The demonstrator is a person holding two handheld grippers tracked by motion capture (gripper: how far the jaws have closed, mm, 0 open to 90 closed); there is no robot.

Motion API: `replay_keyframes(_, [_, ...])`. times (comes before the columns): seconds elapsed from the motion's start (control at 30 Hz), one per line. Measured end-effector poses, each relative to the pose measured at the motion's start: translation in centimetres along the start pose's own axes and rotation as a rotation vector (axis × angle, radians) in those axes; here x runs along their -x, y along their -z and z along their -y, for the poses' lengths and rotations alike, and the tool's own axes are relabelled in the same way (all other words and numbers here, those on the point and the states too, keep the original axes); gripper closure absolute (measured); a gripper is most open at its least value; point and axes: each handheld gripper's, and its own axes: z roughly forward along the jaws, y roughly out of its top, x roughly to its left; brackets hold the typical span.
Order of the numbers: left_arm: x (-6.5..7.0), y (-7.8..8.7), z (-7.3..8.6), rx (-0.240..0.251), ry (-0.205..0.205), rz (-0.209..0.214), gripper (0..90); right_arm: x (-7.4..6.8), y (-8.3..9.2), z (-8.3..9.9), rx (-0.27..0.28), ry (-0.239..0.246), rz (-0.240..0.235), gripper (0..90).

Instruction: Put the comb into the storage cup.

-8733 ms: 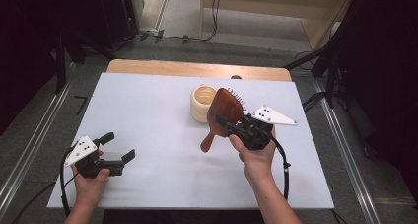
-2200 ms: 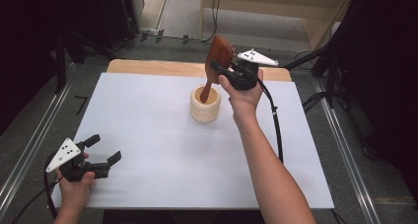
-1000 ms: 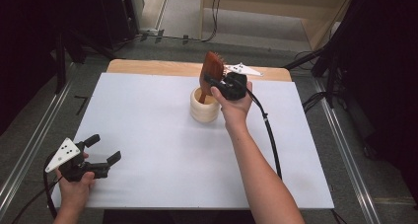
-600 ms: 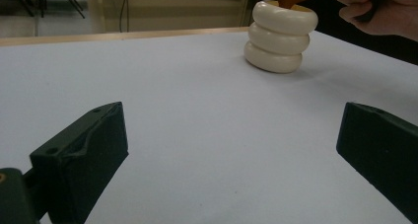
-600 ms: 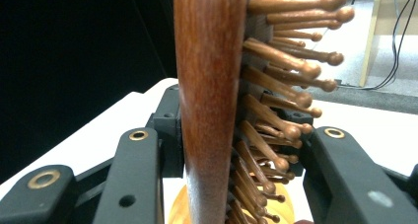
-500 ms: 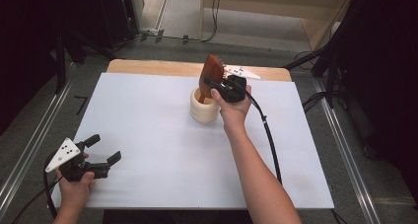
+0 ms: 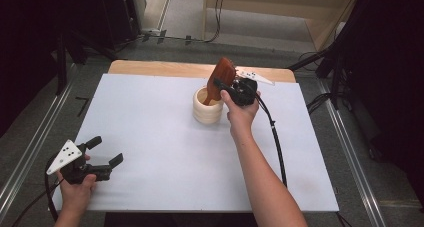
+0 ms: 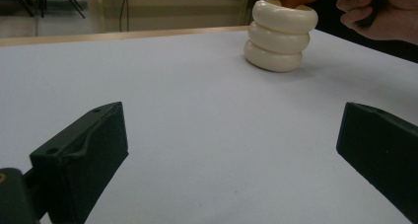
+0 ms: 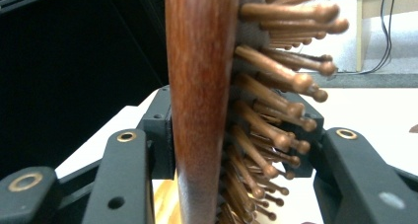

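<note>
Hairbrush (image 7: 223, 78) stands handle-down in the cream ringed cup (image 7: 207, 107). Your right gripper (image 7: 227, 86) brackets its head, jaws just opening, pads slightly off. Your left gripper (image 7: 106, 151) rests open, empty, near the table's front-left corner.

Two hand-held grippers, black bodies. Left gripper (image 7: 102, 154): blocky black jaws, grey three-cornered plate with dark dots on top. Right gripper (image 7: 225, 84): same plate, brass-ringed screw holes on its arms, thick black cable trailing near. Forearms bare, no sleeves.

White table (image 7: 165, 137) bears a cream ringed cup (image 7: 207, 106).
</note>
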Motion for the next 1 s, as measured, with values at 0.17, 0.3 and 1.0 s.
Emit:
replay_keyframes(0.17, [0.0, 0.0, 0.0, 0.001, 0.0, -0.001, 0.0, 0.4, 0.2, 0.1, -0.001, -0.005, 0.007, 46.2])
replay_keyframes(0.3, [0.0, 0.0, 0.0, -0.001, -0.002, -0.002, 0.0, 0.6, 0.4, 0.1, -0.003, 0.0, 0.007, 45.0])
replay_keyframes(1.0, [0.1, 0.0, 0.0, -0.001, -0.002, -0.002, 0.0, 1.8, 1.3, 0.2, -0.013, -0.013, 0.001, 35.9])
